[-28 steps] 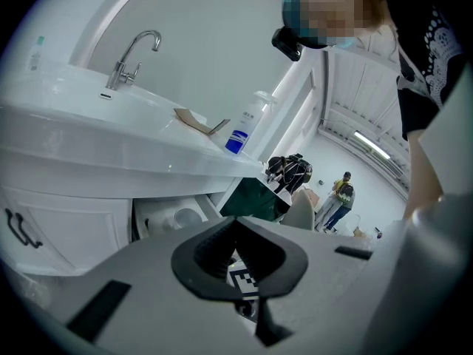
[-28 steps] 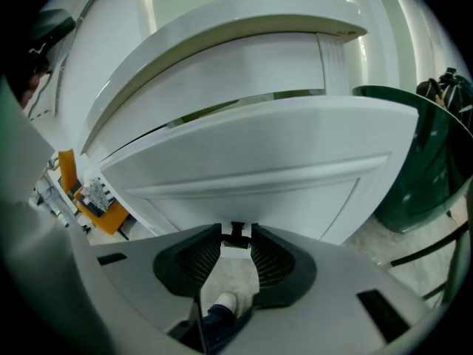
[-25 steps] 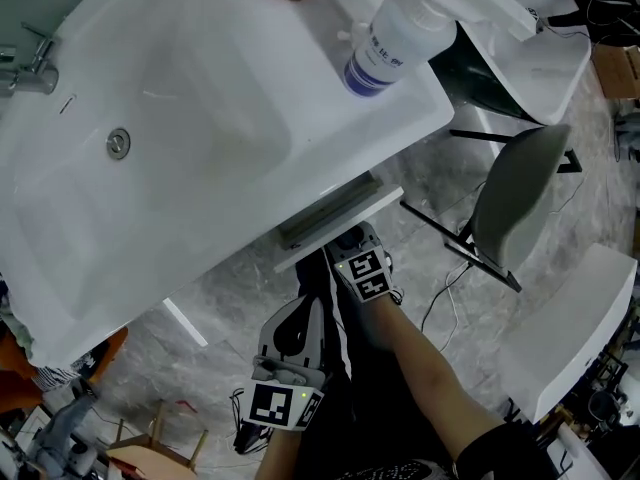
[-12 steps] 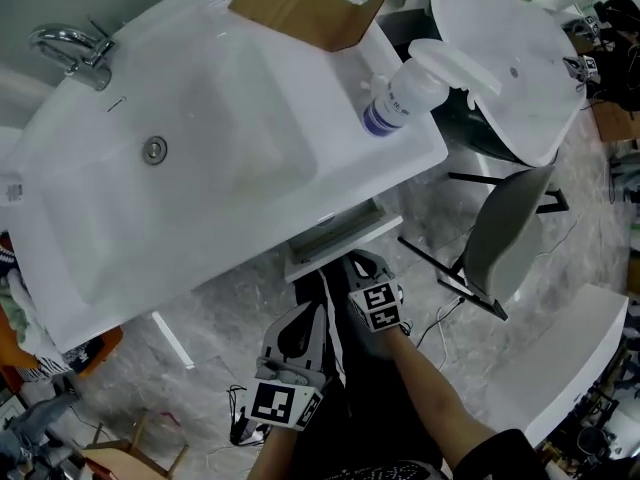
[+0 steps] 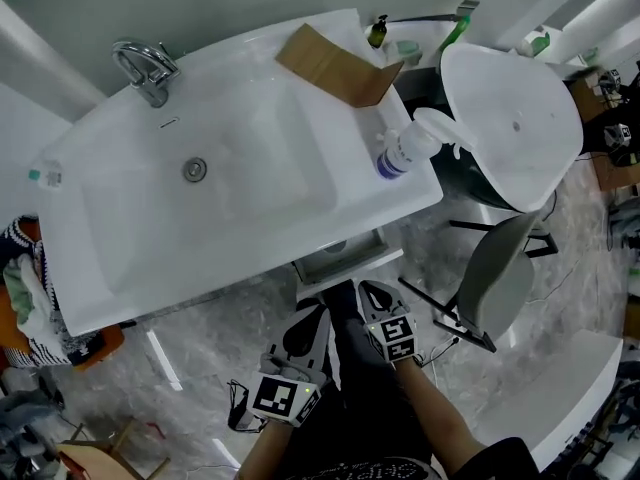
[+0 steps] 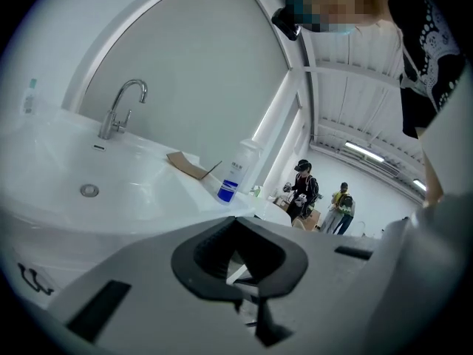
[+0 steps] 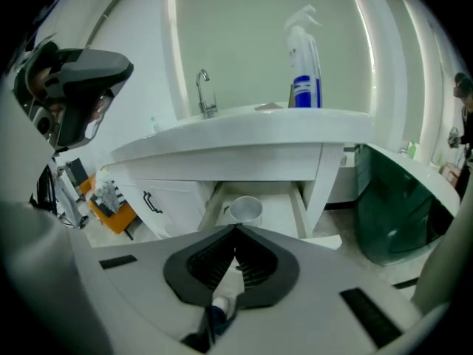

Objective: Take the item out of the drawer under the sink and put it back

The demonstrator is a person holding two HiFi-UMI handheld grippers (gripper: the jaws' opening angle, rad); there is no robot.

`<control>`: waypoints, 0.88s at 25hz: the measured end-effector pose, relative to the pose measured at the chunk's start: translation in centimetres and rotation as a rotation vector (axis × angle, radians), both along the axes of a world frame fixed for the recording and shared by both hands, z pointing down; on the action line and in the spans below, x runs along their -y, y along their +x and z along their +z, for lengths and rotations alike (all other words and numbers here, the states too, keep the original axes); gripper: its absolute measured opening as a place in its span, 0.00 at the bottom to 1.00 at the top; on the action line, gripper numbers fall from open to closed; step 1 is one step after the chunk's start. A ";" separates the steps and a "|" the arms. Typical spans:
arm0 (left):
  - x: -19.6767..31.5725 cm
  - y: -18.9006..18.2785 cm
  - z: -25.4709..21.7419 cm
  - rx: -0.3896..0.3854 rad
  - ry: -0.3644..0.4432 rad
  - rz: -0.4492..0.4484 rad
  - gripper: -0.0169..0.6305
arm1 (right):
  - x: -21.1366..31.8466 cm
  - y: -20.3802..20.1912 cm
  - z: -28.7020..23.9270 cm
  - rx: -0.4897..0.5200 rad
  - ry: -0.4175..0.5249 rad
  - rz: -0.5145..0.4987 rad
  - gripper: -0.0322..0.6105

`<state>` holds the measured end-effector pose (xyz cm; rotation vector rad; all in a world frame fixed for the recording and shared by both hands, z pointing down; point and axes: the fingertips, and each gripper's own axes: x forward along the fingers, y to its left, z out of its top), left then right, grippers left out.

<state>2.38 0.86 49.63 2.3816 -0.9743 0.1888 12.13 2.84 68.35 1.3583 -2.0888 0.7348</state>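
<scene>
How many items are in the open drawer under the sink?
1: a white cup sits in the middle of the open drawer; the drawer's near end is blocked from view, so more may be hidden.

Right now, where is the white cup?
In the right gripper view, the white cup sits in the open drawer under the sink, left of centre, straight ahead of the shut right gripper.

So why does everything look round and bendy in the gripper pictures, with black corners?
Left gripper view: a wide-angle lens curves the sink rim and darkens the corners. Right gripper view: same bulge, bowing the wall behind the spray bottle. Head view: lines stay nearly straight.
</scene>
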 end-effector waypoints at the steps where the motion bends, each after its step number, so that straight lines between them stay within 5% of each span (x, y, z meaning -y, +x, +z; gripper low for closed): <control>1: 0.0 -0.1 -0.5 0.002 0.009 -0.001 0.03 | 0.1 -0.2 -0.8 -0.003 0.013 -0.010 0.08; 10: 0.9 -1.2 -4.7 0.040 0.128 0.004 0.03 | 2.4 -0.1 -9.4 0.096 0.159 0.041 0.08; 22: -2.1 0.9 -11.8 -0.028 0.252 0.090 0.03 | 2.4 -1.9 -21.1 0.200 0.355 0.011 0.08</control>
